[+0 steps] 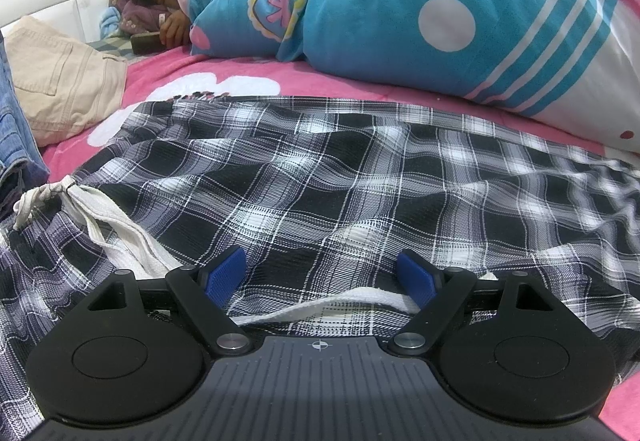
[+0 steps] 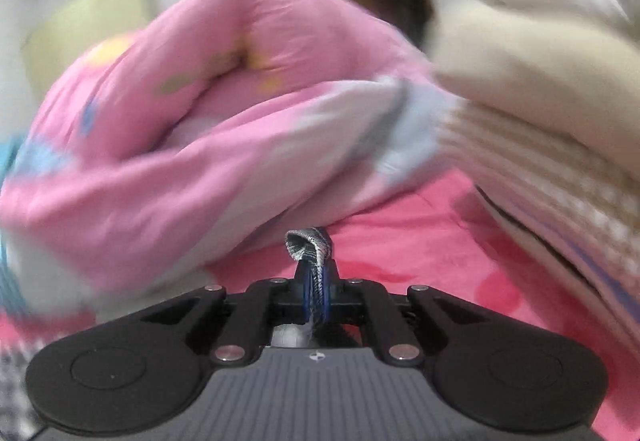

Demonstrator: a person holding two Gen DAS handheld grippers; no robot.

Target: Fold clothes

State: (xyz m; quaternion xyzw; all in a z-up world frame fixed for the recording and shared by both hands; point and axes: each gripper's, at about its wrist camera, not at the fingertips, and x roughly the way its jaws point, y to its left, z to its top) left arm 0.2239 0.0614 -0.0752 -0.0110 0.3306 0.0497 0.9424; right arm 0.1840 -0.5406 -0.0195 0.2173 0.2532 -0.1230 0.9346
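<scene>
Right gripper [image 2: 316, 281] pinches a plaid hem; left gripper [image 1: 320, 273] hovers wide apart over the plaid garment [image 1: 340, 177].
Right jaws are clamped on a fabric fold. Left jaws grip nothing, low at the garment's drawstring [image 1: 120, 229] edge on the bed [image 1: 240, 73]. Best to pinch that edge, keep tension even, and stay clear of the duvet [image 1: 400, 1].

surface: pink bed sheet [image 1: 248, 67] | on it: plaid garment [image 1: 340, 177], beige trousers [image 1: 60, 81], blue-pink quilt [image 1: 400, 1], jeans [image 1: 16, 137]

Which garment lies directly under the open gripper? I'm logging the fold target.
The black-and-white plaid garment, under the left gripper; the beige trousers lie far left.
</scene>
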